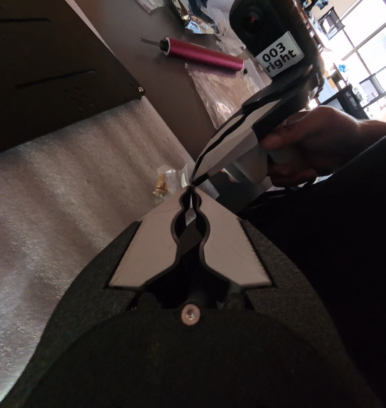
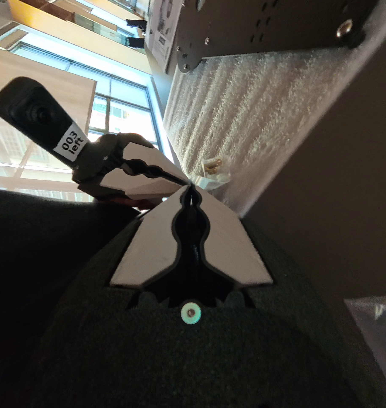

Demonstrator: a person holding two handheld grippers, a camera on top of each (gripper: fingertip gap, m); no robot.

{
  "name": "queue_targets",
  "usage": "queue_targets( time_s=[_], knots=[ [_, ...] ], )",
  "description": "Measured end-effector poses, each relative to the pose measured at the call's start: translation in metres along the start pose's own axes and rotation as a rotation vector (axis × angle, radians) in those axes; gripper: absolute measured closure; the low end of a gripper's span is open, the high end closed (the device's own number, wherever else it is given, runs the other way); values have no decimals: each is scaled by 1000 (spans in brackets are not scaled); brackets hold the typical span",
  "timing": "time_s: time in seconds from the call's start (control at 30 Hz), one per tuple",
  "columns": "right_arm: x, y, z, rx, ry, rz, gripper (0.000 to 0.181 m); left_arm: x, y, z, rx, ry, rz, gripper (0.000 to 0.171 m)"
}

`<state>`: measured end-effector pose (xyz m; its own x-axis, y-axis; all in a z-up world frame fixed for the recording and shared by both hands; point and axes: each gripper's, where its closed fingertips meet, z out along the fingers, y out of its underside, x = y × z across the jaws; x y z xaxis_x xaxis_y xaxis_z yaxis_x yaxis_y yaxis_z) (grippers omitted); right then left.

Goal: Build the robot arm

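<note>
A small clear plastic bag (image 1: 165, 183) with a few brass screw parts hangs just above a white foam sheet (image 1: 66, 187). My left gripper (image 1: 191, 190) is shut, pinching the bag's near edge, and a strip of plastic runs down between its fingers. My right gripper (image 1: 193, 182) comes in from the upper right, held by a hand (image 1: 320, 141), and its shut tips meet the left's on the same edge. In the right wrist view the right gripper (image 2: 191, 189) is shut at the bag (image 2: 213, 174), with the left gripper (image 2: 187, 183) tip to tip beside it.
A black metal case (image 1: 44, 77) with slots and screws stands on the foam sheet behind the bag, and also shows in the right wrist view (image 2: 265, 28). A red cylindrical tool (image 1: 203, 54), foil bags (image 1: 198, 26) and a clear plastic sheet (image 1: 227, 92) lie on the brown table (image 1: 161, 72). Only a small space, under 4 cm, lies between the two pairs of fingers.
</note>
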<state>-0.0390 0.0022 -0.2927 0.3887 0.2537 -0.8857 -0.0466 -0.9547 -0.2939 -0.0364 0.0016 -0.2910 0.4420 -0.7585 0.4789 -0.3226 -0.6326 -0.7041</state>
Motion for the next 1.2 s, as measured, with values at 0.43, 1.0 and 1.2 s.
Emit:
queue_targets(
  time_s=[0.43, 1.0, 1.2],
  knots=[
    [-15, -20, -13, 238, 35, -56, 181, -9, -27, -19, 115, -16, -41, 171],
    [-32, -38, 3, 304, -109, -29, 181, -3, -34, -24, 151, 77, -97, 171],
    [-24, -40, 7, 302, -39, -29, 181, -13, -36, -25, 164, 67, -183, 171]
  ],
)
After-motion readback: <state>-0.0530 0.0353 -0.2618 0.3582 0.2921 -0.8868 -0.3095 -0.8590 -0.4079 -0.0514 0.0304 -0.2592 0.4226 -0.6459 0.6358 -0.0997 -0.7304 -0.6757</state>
